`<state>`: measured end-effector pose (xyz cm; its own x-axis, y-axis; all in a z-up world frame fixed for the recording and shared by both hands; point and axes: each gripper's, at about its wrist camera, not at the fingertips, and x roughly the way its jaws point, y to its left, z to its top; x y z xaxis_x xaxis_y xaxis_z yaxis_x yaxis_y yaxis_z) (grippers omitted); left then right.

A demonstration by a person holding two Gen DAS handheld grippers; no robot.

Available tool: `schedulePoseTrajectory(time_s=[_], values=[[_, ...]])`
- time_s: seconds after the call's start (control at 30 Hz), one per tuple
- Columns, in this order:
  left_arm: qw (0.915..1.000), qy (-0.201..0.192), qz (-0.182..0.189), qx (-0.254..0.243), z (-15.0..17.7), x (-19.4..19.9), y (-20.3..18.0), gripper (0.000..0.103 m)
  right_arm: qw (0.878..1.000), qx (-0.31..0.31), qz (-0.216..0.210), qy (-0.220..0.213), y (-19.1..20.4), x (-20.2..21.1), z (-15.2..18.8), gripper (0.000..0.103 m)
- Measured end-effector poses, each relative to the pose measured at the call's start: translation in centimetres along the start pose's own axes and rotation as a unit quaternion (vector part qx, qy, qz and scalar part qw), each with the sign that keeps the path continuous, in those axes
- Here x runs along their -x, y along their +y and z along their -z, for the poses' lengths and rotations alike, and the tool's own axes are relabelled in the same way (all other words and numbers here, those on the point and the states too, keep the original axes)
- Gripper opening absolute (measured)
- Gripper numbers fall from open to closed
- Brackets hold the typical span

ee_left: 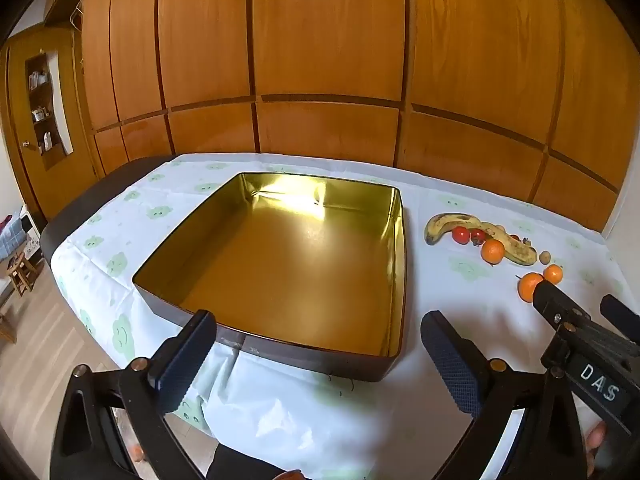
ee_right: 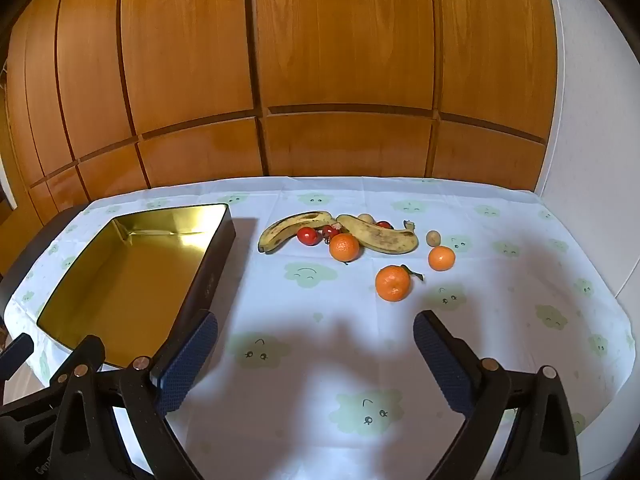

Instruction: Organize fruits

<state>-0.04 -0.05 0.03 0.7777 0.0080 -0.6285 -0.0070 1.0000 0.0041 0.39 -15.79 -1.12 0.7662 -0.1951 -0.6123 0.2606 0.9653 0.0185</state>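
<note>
Fruits are all outside the tin; I judge the task not yet begun, with every piece left to move.

Left wrist view: I see the tin (ee_left: 280,264), gold inside and holding nothing, on the cloth-covered desk (ee_left: 320,420). My left gripper (ee_left: 316,356) has its fingers spread wide with nothing between them, poised over the tin's near rim. The fruit lies to the right of the tin, well apart from these fingers: two bananas, the left banana (ee_left: 444,224) and the right banana (ee_left: 516,248), red tomatoes (ee_left: 461,235) between them, and three tangerines. The nearest tangerine (ee_left: 529,286) is partly hidden behind a finger of the right gripper (ee_left: 580,312).

Right wrist view: I see the right gripper's fingers apart and empty, hovering above bare cloth. The nearest tangerine sits ahead of them, slightly right of centre, near but not between them. Beyond it lie a second tangerine (ee_right: 441,258), a third tangerine (ee_right: 344,247) touching the bananas, and a small brownish fruit (ee_right: 433,237) I cannot identify. The tin lies off to the left, just beside the left finger (ee_right: 188,364).
</note>
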Motion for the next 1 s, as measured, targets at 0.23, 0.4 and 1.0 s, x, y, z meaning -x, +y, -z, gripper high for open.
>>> schedulePoseTrajectory(time_s=[0.23,0.4,1.0], values=[[1.0000,-0.004,0.004,-0.001,0.5,0.0,0.5,0.103,1.000,0.000,0.000,0.000,0.1,0.0,-0.1,0.100],[1.0000,0.004,0.004,0.001,0.6,-0.2,1.0,0.103,1.000,0.002,0.000,0.000,0.2,0.1,0.2,0.100],[0.9999,-0.009,-0.007,-0.008,0.5,0.7,1.6,0.103,1.000,0.003,-0.007,-0.002,0.2,0.2,0.5,0.100]])
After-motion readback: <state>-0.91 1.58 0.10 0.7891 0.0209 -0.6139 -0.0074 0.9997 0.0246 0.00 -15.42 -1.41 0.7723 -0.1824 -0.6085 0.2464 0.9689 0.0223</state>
